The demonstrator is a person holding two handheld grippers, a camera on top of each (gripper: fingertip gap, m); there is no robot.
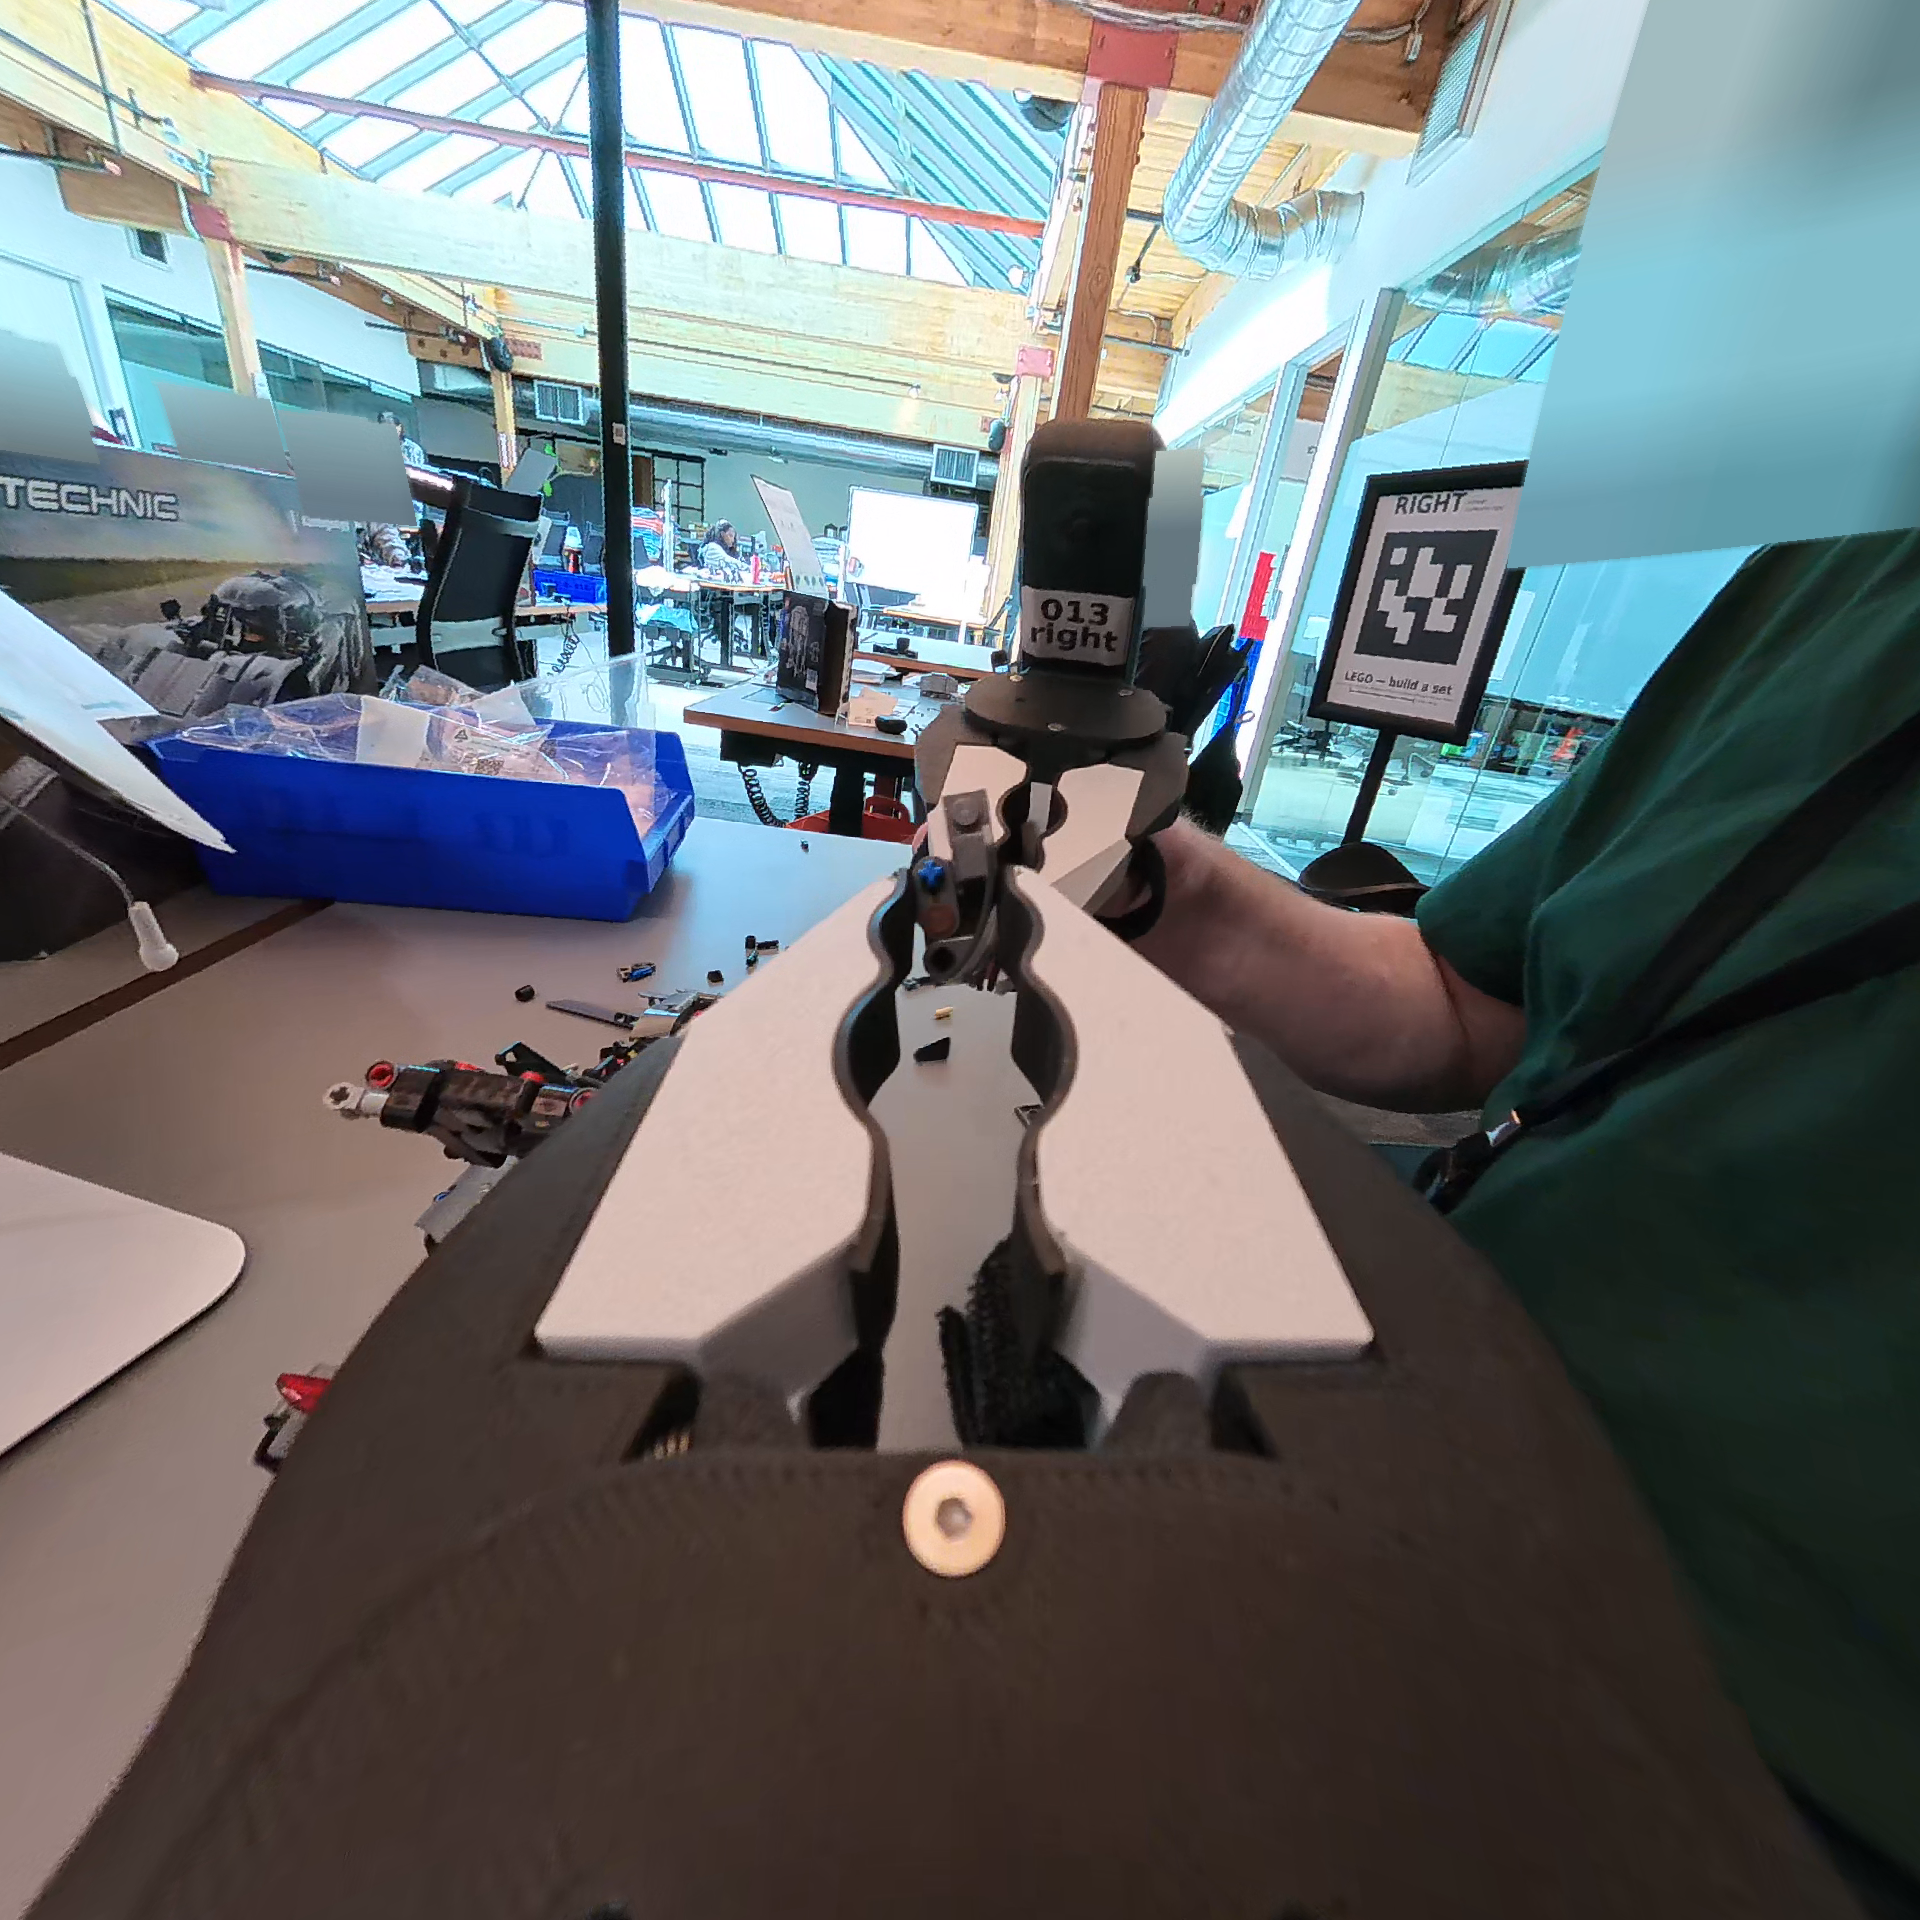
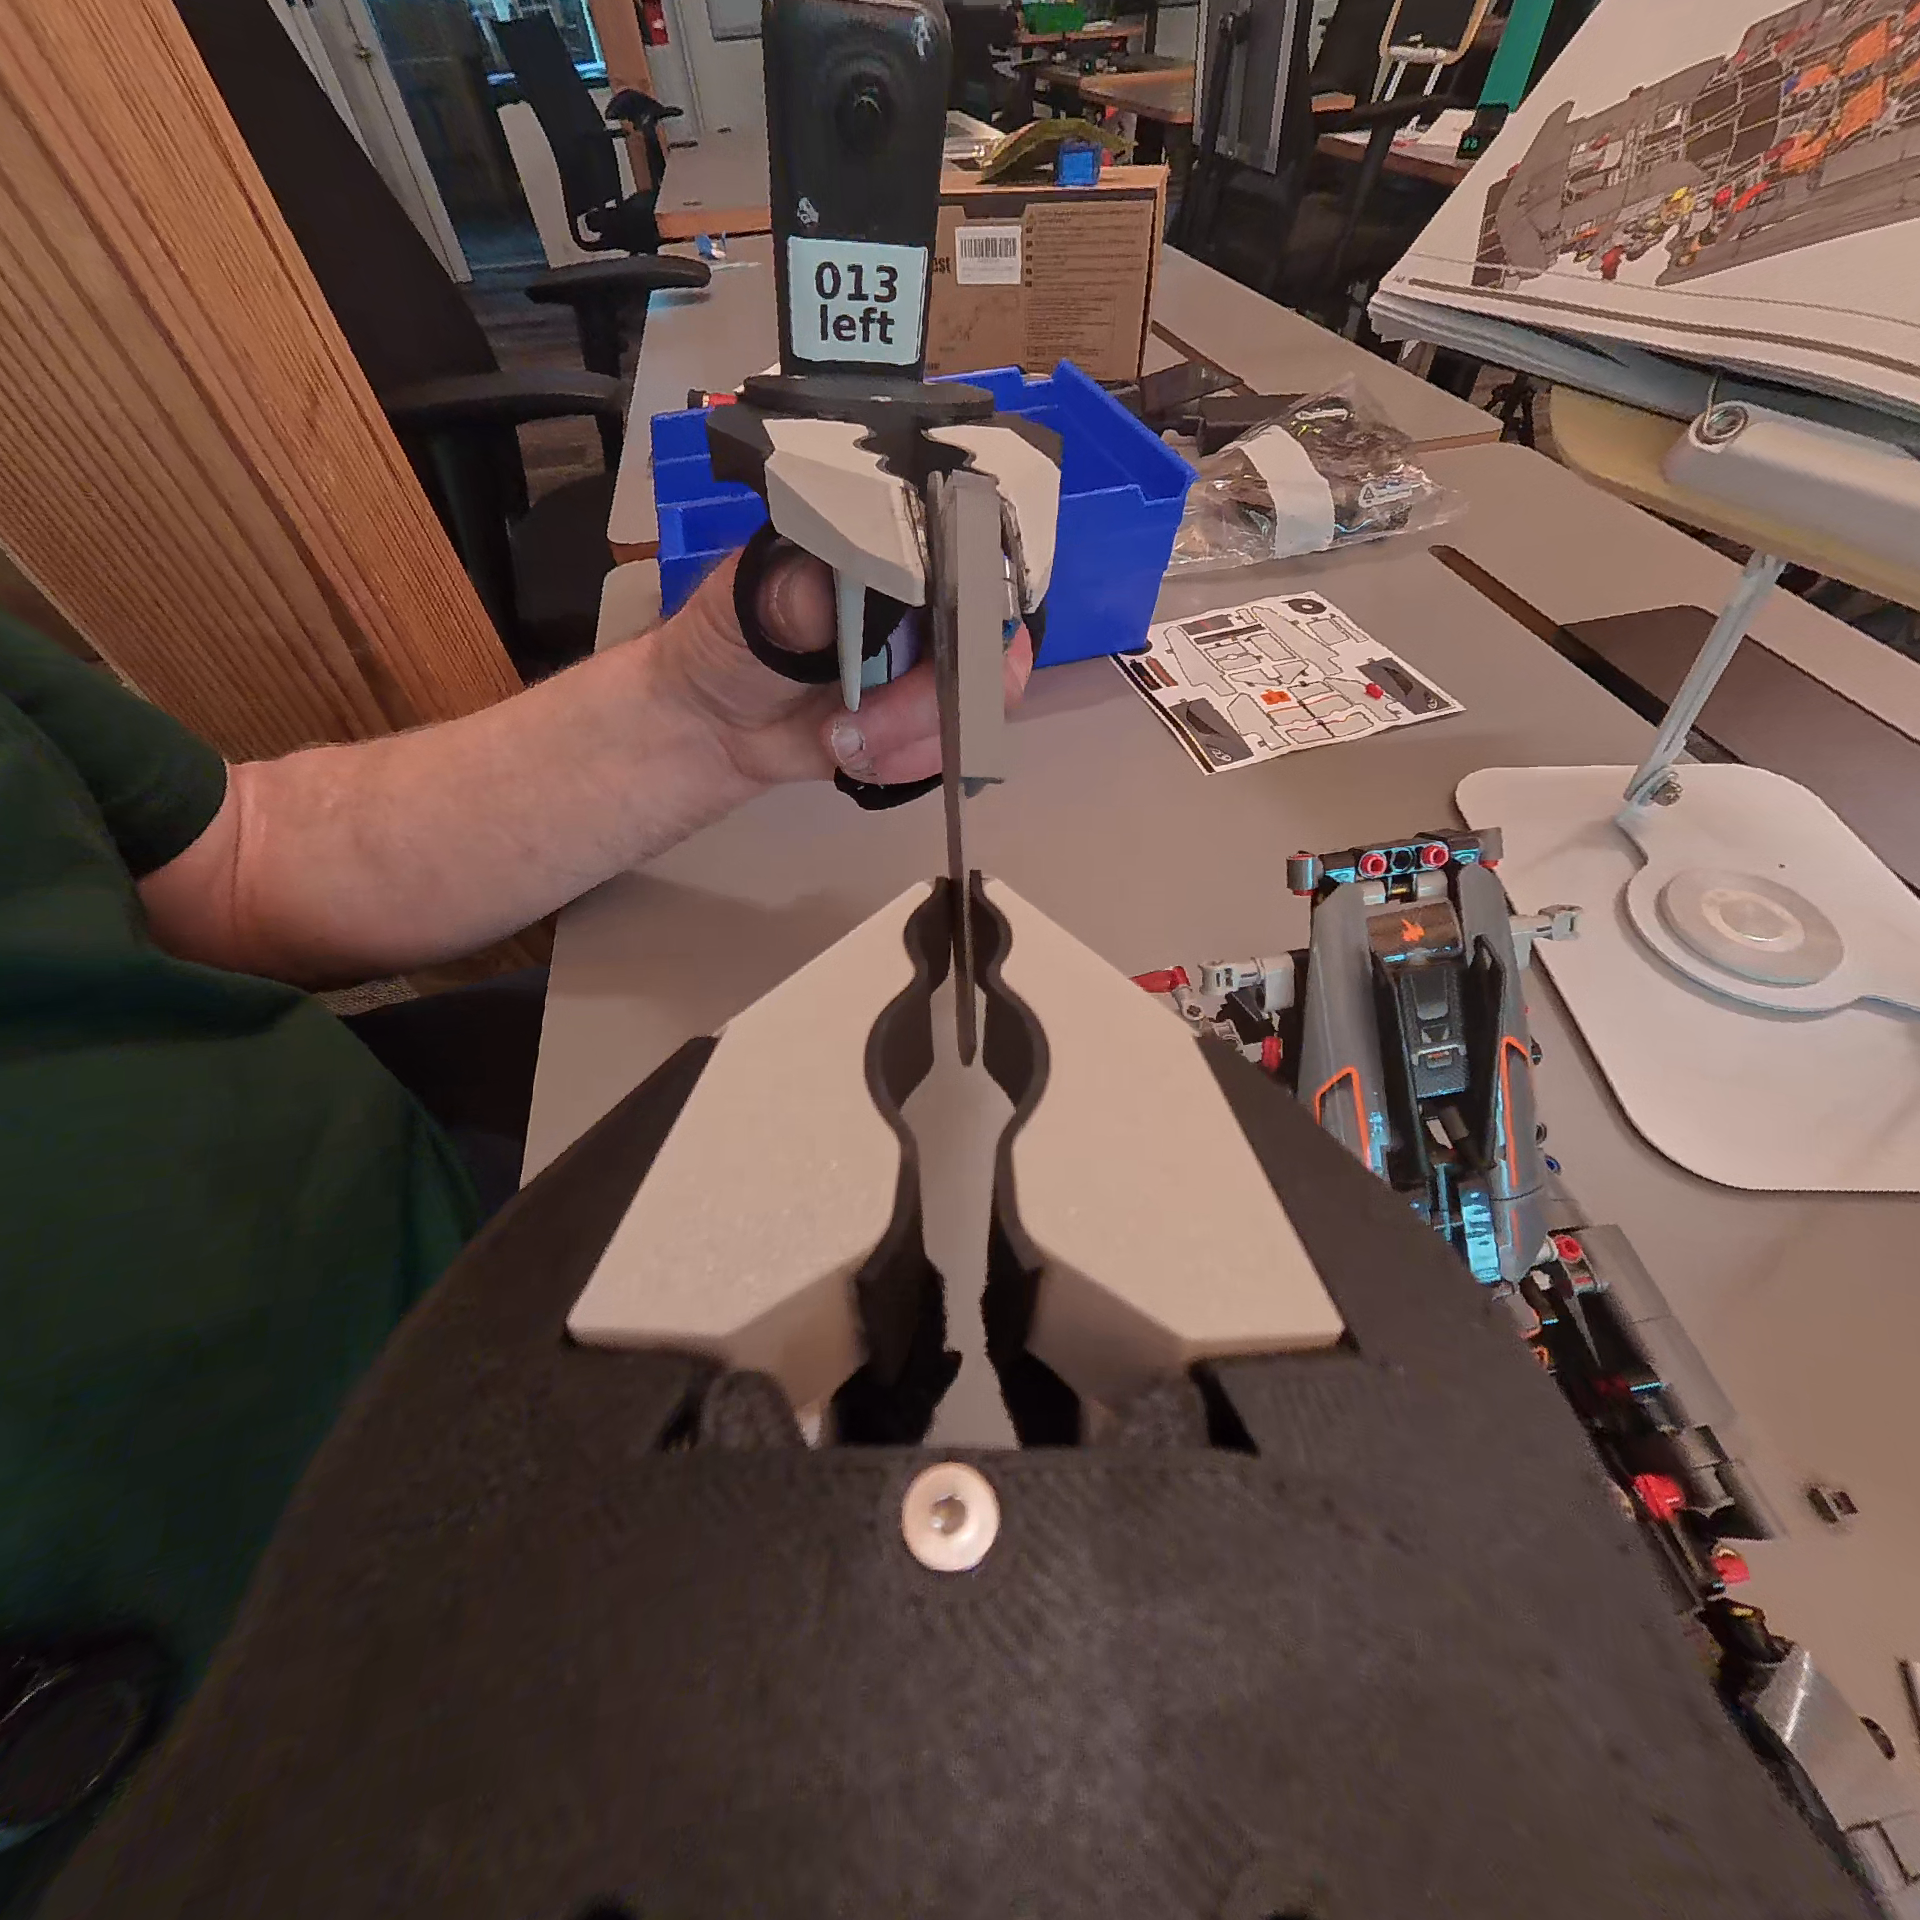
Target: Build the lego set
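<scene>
We are gripping a flat grey panel edge-on between the tips of our right gripper, its long axis running straight out to our left gripper. That one is clamping the panel's other end above the table, beside the half-built car.

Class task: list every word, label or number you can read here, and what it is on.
Not quoting writing; bearers only:
Sticker, right hand-held gripper.
Sticker, left hand-held gripper.
Framed sign.
Set box behind blue bin.
Cardboard box label: too small.
Sticker sheet: too small.
</scene>
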